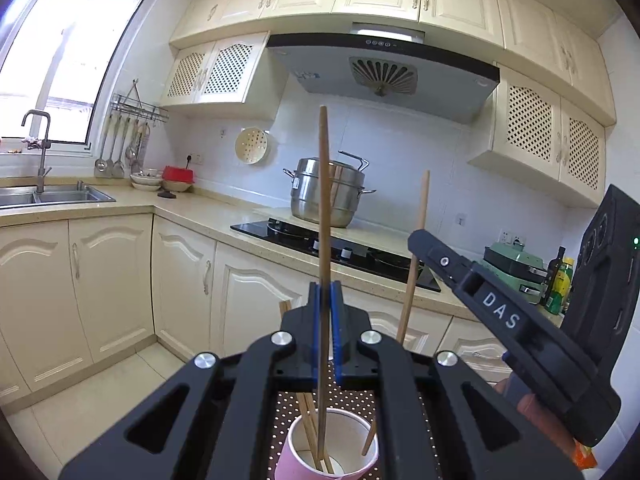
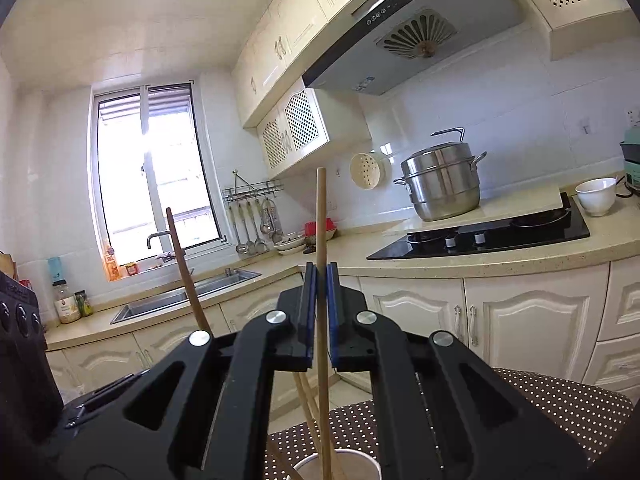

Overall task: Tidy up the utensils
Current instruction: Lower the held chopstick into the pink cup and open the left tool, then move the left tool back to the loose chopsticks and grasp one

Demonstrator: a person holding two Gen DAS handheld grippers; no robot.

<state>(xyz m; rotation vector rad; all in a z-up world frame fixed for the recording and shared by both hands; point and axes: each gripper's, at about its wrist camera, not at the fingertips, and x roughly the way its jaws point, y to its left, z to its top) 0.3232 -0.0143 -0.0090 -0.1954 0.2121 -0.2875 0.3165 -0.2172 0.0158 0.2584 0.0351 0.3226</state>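
My left gripper [image 1: 325, 292] is shut on an upright wooden chopstick [image 1: 323, 200] whose lower end stands inside a pink paper cup [image 1: 332, 448] below the jaws. Other chopsticks lean in the cup. My right gripper [image 2: 320, 276] is shut on a second upright wooden chopstick [image 2: 321, 220] that reaches down into the same cup [image 2: 340, 466]. In the left wrist view the right gripper [image 1: 416, 236] shows at the right with its chopstick [image 1: 416, 256]. The left gripper's chopstick [image 2: 184, 264] leans at the left of the right wrist view.
The cup stands on a brown polka-dot cloth [image 2: 540, 400]. Behind are a counter with a black hob [image 2: 488, 236], a steel steamer pot [image 1: 328, 192], a sink [image 1: 52, 196], a white bowl [image 2: 596, 196] and cream cabinets [image 1: 112, 280].
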